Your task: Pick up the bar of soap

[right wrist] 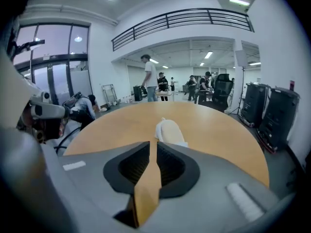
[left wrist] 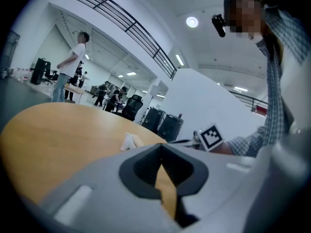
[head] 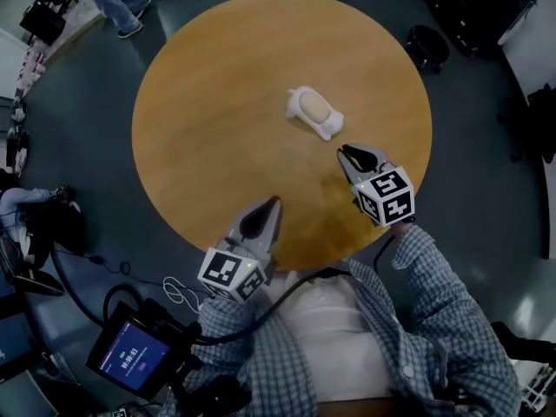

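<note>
Bar of soap sits a bit right of centre on the round wooden surface, in what looks like a white dish. The soap is a pale tan oval, long axis on a diagonal in the head view. Nothing else is on the surface.

Right gripper is near the soap, on my side of it, tip aimed at it, not touching. In the right gripper view its fingers are parted by only a thin slit and nothing is between them. The soap is dead ahead just past the tips. I judge that slit too narrow to take the bar.

Left gripper hangs near the surface's near edge, well apart from the soap. In the left gripper view its fingers meet at the tip, closed on nothing.

Handling guess: the bar is rigid, light and smooth, likely slippery if damp, with rounded edges that can squirt out under a hard pinch. I can't tell whether the dish is loose or lifts with the bar. I'd take the bar across its short width, on the long flanks, mid-length, with the pads low enough to get past the curve and a moderate squeeze. The dish rim may block low access.
</note>
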`<state>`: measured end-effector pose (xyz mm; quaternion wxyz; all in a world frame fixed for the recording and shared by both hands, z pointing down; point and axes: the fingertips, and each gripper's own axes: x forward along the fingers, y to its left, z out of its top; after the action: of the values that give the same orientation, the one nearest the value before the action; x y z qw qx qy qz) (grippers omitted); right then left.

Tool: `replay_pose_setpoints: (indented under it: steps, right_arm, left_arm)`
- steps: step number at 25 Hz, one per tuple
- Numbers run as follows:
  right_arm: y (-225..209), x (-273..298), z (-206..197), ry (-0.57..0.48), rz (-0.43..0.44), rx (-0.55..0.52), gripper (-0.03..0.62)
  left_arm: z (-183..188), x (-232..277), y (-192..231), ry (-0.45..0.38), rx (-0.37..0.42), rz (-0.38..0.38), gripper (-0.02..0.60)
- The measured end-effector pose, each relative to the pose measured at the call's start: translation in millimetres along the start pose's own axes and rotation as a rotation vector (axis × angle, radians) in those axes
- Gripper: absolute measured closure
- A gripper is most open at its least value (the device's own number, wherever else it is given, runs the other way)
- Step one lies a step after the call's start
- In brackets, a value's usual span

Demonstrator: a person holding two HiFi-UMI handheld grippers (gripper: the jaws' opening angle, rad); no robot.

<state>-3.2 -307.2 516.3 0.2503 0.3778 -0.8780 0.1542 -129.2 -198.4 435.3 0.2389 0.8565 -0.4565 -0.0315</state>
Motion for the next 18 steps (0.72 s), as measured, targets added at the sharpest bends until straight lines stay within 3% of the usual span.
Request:
replay_pose_setpoints:
  steps: [8,18]
  right_arm:
    - [-32.0,103.3,12.3,0.198,0.101,-0.237,0.374]
    - [-48.6,161.0,6.5,0.339,0.135,-0.285,0.312]
  left_arm:
    - [1.2,-8.3,24.5,-0.030,-0.020,0.108,0.583]
    - [3.9,-25.2,50.9,-0.038,-0.056,0.241,0.583]
